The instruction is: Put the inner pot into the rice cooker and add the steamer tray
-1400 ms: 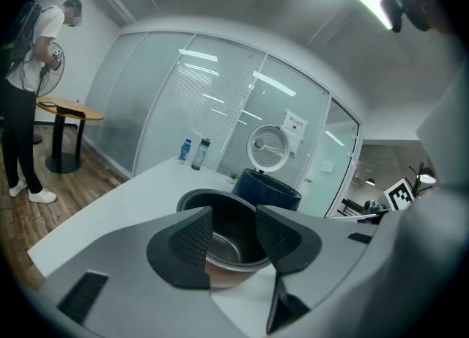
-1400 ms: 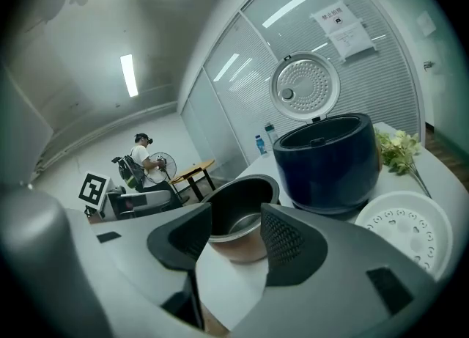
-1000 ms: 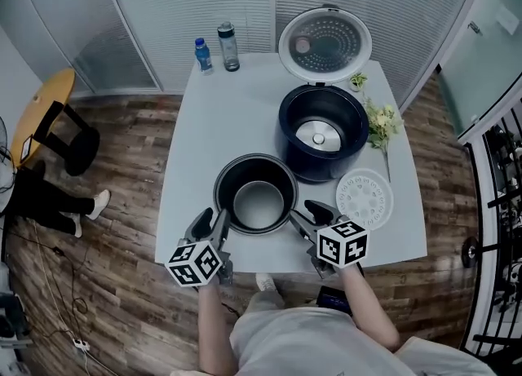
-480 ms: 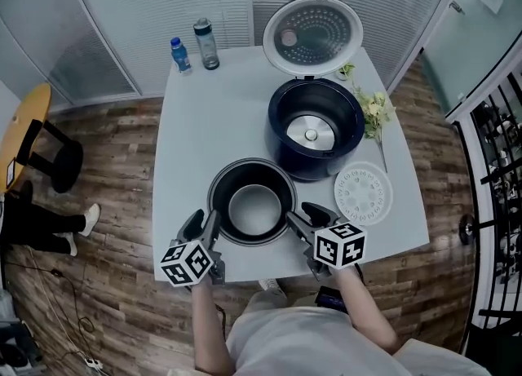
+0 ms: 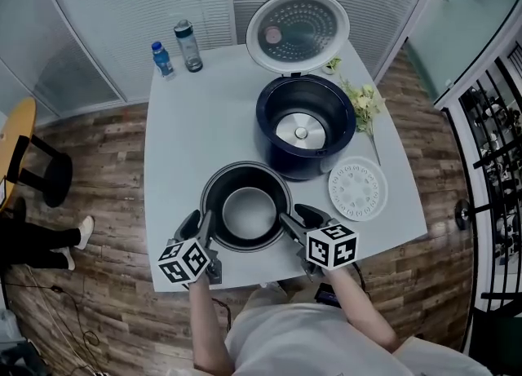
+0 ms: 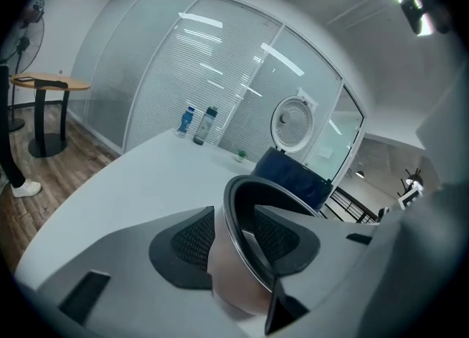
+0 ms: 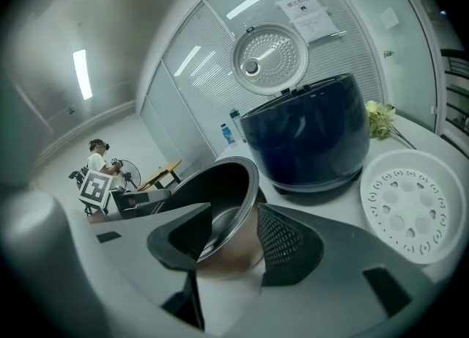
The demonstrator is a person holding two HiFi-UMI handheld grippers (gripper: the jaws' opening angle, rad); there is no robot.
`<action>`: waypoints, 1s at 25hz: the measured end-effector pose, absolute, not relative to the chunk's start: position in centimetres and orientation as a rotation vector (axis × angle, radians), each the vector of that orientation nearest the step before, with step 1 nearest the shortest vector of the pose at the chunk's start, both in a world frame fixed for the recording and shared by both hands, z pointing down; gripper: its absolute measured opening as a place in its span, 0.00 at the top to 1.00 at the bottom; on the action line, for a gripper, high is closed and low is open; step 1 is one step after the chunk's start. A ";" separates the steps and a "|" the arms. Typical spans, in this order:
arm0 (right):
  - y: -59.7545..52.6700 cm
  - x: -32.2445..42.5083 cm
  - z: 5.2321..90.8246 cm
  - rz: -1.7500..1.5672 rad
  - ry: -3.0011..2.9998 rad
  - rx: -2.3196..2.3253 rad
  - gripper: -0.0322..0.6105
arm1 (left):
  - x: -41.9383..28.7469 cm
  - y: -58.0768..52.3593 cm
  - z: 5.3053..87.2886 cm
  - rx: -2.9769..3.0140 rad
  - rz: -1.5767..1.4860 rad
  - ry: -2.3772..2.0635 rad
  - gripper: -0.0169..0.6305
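View from above, as I see it from the remote station: the pot (image 5: 246, 213) stands upright and empty on the near part of the white bench (image 5: 183, 134), just in front of the cooker (image 5: 328, 158) and not yet inside it. The left claw (image 5: 201, 222) straddles the pot's left rim, one pad outside the wall and one inside; its jaws have just been closing, yet they remain apart and do not clamp the rim. The right claw (image 5: 298, 218) straddles the opposite rim in the same manner, jaws apart, with the wall between them (the outer pad lies very near the metal). The cooker is dark blue, its lid (image 5: 298, 30) tipped back and open, and its heating plate shows at the bottom of the cavity. The tray (image 5: 357, 189), a white perforated disc, lies flat on the bench to the right of the pot and just beside the cooker's base. Two bottles (image 5: 175, 50) stand at the far left corner, and a sprig of flowers (image 5: 363, 101) lies along the cooker's right side.
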State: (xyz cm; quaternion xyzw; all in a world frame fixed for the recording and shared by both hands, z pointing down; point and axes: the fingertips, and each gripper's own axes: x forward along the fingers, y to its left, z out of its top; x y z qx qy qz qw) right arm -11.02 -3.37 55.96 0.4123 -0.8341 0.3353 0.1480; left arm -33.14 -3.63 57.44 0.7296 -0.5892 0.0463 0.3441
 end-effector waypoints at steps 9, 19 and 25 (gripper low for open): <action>-4.1 -10.9 56.3 0.998 -2.378 1.247 0.73 | -33.1 -4.6 57.6 1.918 0.160 -1.525 0.82; -4.6 -11.1 56.6 1.005 -2.385 1.265 0.76 | -33.0 -4.9 57.9 1.909 0.140 -1.488 0.85; -4.4 -11.0 56.3 0.944 -2.365 1.289 0.77 | -32.9 -4.6 57.8 1.888 0.098 -1.467 0.86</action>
